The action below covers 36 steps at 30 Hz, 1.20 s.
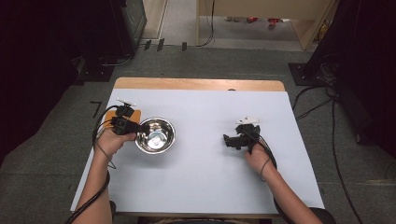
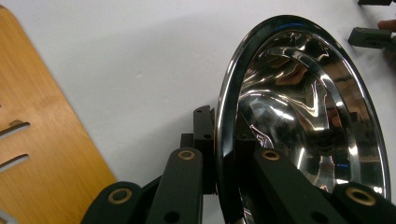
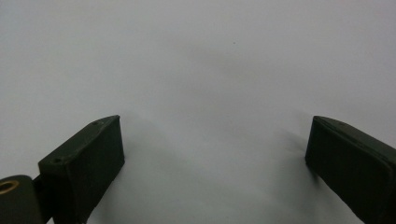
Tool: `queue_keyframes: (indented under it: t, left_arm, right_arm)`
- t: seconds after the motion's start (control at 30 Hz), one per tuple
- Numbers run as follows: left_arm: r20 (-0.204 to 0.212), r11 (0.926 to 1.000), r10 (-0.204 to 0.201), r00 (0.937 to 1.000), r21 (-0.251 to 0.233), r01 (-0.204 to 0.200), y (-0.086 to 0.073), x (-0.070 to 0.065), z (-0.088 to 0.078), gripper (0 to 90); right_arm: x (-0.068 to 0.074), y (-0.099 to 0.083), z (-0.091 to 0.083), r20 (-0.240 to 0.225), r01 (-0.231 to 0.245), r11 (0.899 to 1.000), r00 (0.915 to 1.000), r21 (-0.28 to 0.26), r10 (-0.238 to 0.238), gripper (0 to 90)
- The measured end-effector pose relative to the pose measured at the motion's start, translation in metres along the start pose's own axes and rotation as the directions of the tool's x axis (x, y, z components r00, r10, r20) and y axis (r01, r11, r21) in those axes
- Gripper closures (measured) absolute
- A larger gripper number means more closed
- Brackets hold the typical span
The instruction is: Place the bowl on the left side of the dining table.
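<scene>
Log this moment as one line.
left tongs: shut on bowl rim | right tongs: open, nothing between, over white sheet | wooden board: beside bowl

The setting is presenting itself as a lab or recording room rather than a home. A wooden table carrying a white sheet is standing on grey carpet, with black equipment racks flanking it at both sides and black cables trailing loose across the floor. Black tape marks are sitting on the carpet beside the table, and pale wooden furniture is standing at the far wall.
</scene>
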State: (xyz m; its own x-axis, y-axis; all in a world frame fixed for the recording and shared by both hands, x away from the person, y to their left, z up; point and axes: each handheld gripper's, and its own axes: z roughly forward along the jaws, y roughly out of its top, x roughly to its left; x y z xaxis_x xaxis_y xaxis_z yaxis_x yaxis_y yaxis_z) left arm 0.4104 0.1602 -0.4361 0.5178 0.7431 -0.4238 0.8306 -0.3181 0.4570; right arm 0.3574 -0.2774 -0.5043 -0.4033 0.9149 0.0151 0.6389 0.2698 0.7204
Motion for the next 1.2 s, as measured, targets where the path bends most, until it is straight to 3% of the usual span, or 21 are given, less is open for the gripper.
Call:
queue_keyframes:
  t: [0.53,1.2]
  left_arm:
    - [-0.009,0.9965,-0.073,0.9973,-0.041,0.072,-0.003,0.016,-0.01,86.6]
    - [-0.04,0.9913,-0.107,0.9935,-0.082,0.103,-0.001,0.03,-0.015,86.6]
  right_arm:
    - [0.0,0.0,0.0,0.0,-0.001,1.0,1.0,0.001,0.001,4.1]
    - [0.0,0.0,0.0,0.0,-0.002,1.0,1.0,0.001,0.002,4.1]
